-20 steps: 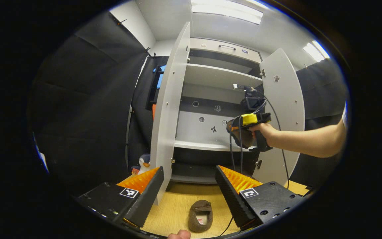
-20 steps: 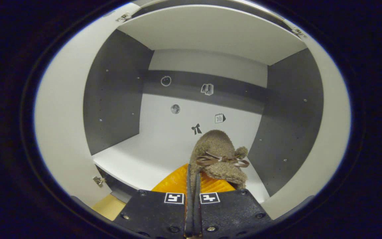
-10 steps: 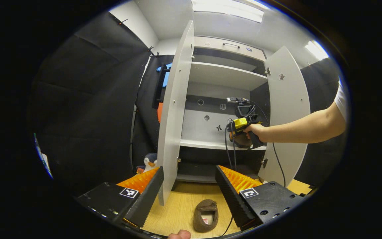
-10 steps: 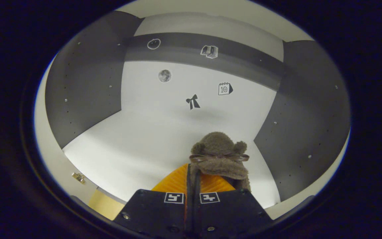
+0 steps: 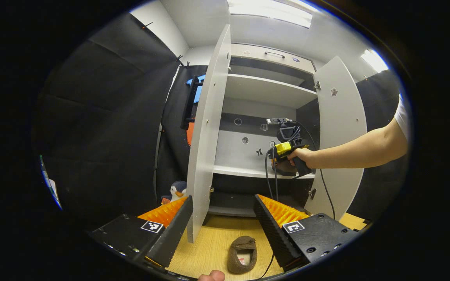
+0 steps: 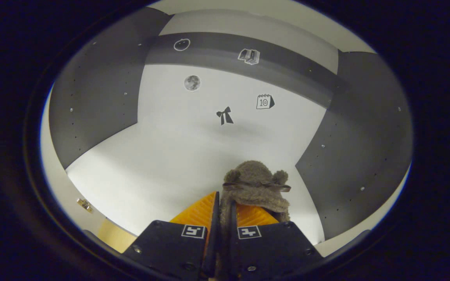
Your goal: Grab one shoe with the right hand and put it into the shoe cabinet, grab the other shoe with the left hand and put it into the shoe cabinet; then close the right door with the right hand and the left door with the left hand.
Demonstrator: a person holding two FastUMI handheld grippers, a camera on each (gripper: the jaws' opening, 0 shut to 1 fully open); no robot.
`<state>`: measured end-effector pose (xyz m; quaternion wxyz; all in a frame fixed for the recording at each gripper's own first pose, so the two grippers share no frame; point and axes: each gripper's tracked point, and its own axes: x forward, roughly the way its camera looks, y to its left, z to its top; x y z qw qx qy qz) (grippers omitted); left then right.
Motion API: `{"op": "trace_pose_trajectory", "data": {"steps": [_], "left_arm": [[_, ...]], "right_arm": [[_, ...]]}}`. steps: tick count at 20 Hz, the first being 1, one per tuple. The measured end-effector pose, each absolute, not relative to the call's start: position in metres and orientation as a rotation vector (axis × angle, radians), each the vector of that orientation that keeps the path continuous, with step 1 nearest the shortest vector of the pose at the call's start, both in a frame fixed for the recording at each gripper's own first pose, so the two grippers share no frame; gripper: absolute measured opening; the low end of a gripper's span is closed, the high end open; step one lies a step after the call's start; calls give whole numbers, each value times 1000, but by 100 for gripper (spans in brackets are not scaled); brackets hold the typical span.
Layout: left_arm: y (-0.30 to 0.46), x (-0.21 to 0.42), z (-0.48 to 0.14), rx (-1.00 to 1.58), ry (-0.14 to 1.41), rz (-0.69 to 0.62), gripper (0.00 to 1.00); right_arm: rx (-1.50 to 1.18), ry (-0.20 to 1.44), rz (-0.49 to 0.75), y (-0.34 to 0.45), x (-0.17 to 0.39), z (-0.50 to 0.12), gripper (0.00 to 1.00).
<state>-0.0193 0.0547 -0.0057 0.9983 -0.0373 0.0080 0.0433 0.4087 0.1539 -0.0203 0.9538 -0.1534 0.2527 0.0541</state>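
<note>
A fuzzy brown shoe [image 6: 257, 186] with a ribbon bow sits low over the white middle shelf [image 6: 158, 168] of the shoe cabinet, toe toward the back wall. My right gripper [image 6: 224, 203] is shut on its heel edge, the jaws standing slightly apart. In the left gripper view a hand holds that right gripper [image 5: 287, 150] inside the cabinet, at the shelf [image 5: 240, 170]. The other brown shoe [image 5: 243, 253] lies on the wooden floor in front of the cabinet. My left gripper [image 5: 222, 199] hovers above it, open and holding nothing.
Both cabinet doors stand open: the left door [image 5: 209, 128] edge-on close to my left gripper, the right door [image 5: 340, 128] behind the outstretched arm [image 5: 358, 150]. A penguin toy [image 5: 177, 189] sits on the floor left of the cabinet. A cable [image 5: 274, 183] hangs from the right gripper.
The right gripper has gone deeper into the cabinet and lowered the shoe toward the middle shelf. Its jaws have parted a little. The left gripper has barely moved.
</note>
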Motion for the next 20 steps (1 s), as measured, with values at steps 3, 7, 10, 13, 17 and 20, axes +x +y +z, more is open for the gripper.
{"op": "trace_pose_trajectory", "data": {"steps": [3,7,10,13,17,20], "left_arm": [[54,-20,-10,-81,20,83,99],[50,-22,-11,-87,27,74,95],[48,-21,-10,-82,25,65,95],[41,-20,-11,-82,29,38,99],[27,-18,-14,-80,49,-5,95],[19,-18,-14,-64,50,-22,99]], "right_arm": [[-325,537,133,153,399,-17,18],[-305,510,185,152,373,6,44],[-236,445,240,156,338,32,58],[-183,290,257,150,298,74,64],[-163,108,287,146,236,110,80],[-116,4,290,137,191,119,85]]}}
